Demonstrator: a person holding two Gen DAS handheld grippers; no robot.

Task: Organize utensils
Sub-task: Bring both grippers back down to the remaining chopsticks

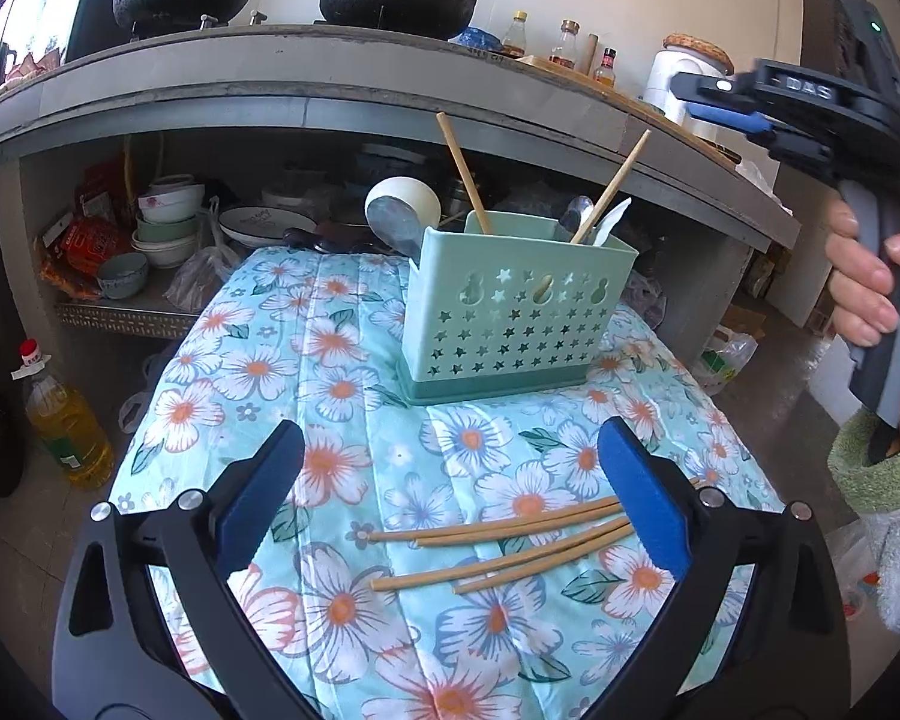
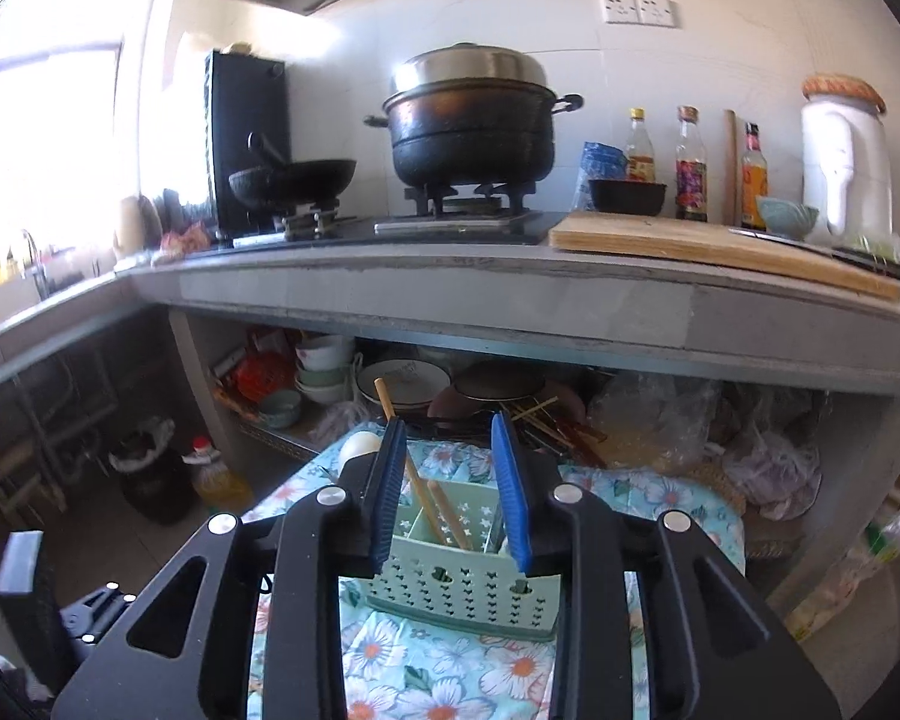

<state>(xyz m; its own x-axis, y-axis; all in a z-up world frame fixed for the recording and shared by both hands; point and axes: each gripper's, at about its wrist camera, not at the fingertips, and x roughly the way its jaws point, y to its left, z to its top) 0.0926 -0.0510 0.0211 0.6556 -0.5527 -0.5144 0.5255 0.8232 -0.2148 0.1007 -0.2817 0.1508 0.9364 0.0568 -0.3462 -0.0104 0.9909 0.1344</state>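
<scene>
Left wrist view: my left gripper (image 1: pixel 450 480) hangs jaws wide apart over four loose bamboo chopsticks (image 1: pixel 504 546) on the floral cloth (image 1: pixel 330 360); closing may catch several or roll them.

Right wrist view: my right gripper (image 2: pixel 450 486), jaws partly apart and empty, sits above the mint-green perforated plastic utensil holder (image 2: pixel 450 582); dropping lower may tip it.

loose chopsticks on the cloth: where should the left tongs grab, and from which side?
Take the chopsticks near mid-length, coming from above with one pad on each long side. They lie flat on the floral cloth in a loose fan, running across the open left tongs, so the wrist probably needs rolling to close across their width. Their right ends are hidden behind the right-hand pad.
</scene>
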